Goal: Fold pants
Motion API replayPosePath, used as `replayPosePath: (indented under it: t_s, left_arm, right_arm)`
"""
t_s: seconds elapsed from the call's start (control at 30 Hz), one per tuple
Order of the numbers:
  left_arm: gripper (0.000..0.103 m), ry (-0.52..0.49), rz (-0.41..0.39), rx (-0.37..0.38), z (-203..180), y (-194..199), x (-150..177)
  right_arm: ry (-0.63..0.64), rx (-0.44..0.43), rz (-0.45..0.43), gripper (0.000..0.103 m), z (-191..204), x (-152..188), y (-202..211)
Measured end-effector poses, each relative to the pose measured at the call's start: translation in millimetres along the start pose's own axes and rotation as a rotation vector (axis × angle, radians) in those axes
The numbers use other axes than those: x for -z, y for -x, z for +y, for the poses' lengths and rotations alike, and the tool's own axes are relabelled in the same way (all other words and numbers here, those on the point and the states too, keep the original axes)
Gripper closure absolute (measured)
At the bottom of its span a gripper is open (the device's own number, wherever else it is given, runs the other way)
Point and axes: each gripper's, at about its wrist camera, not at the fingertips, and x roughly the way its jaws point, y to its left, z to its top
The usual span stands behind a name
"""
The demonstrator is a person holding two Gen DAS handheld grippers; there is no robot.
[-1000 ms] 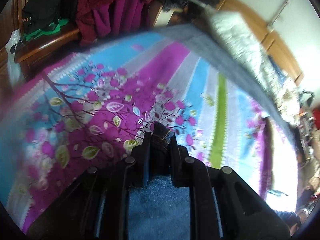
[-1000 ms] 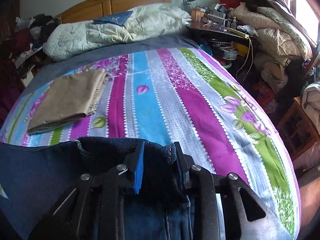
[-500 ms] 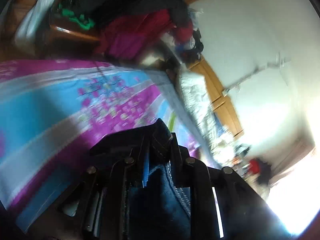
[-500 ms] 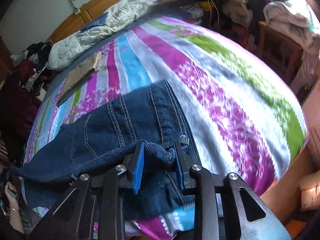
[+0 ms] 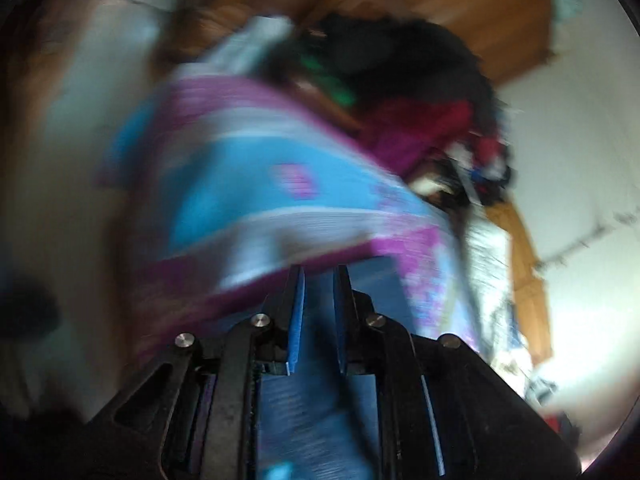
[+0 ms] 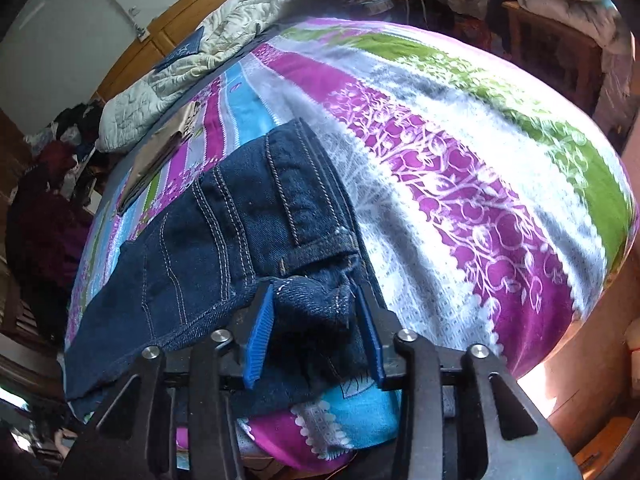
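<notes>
right gripper (image 6: pixel 316 312) jaws spread, jeans (image 6: pixel 240 220) waistband bunched between, legs running away-left | left gripper (image 5: pixel 318 300) jaws parted, empty, view blurred

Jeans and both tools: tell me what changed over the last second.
The left tool let go: denim sat between its pads earlier, now the gap is bare and the view swings, blurred. The right tool spread wider around the jeans, now laid on the striped bedspread. The tan folded pants stayed put.

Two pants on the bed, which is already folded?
The tan pants near the white quilt, flat and stacked; the dark blue jeans lie spread.
</notes>
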Motion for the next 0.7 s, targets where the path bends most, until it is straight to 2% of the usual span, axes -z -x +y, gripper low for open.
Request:
replayPosePath:
  t_s: [0.03,0.07,0.13,0.2,0.27,0.3,0.33,0.4,0.5,0.6,0.7]
  left_arm:
    - [0.089,0.004,0.0,-0.024,4.4,1.5,2.2]
    - [0.088,0.005,0.018,-0.027,6.6,3.1,3.5]
    - [0.086,-0.014,0.033,-0.013,-0.7,2.8,4.4]
    - [0.084,-0.046,0.053,0.035,-12.5,1.4,5.8]
    - [0.07,-0.061,0.089,0.081,-22.6,0.9,6.8]
    - [0.064,-0.068,0.115,0.088,-29.8,-4.3,8.0]
    - [0.054,-0.076,0.143,0.08,-32.4,-7.3,8.8]
    - [0.052,-0.097,0.206,0.068,-36.8,-19.5,12.9]
    - [0.052,-0.108,0.287,0.043,-39.0,-43.3,17.8]
    - [0.052,-0.108,0.291,0.061,-43.9,-48.2,15.3]
    - [0.052,-0.102,0.299,0.071,-51.3,-50.3,11.8]
  right_arm:
    - [-0.04,0.003,-0.006,0.039,-6.1,3.5,2.3]
    - [-0.075,-0.003,-0.015,0.035,-10.8,7.4,5.2]
    - [-0.142,-0.046,-0.01,0.034,-14.9,16.8,7.1]
    - [-0.186,-0.128,0.004,0.034,-11.4,26.3,5.4]
    - [-0.213,-0.16,0.011,0.03,-5.6,35.4,3.3]
    - [-0.235,-0.188,0.017,0.03,-5.0,40.8,1.4]
    - [-0.265,-0.214,0.026,0.03,-6.6,45.9,-1.8]
    - [-0.335,-0.23,0.033,0.03,-13.7,54.1,-7.4]
    - [-0.419,-0.318,-0.007,0.03,-22.2,59.4,-5.7]
    - [-0.431,-0.377,-0.037,0.03,-17.2,56.1,-3.4]
    - [-0.448,-0.396,-0.03,0.03,-12.5,53.0,-6.4]
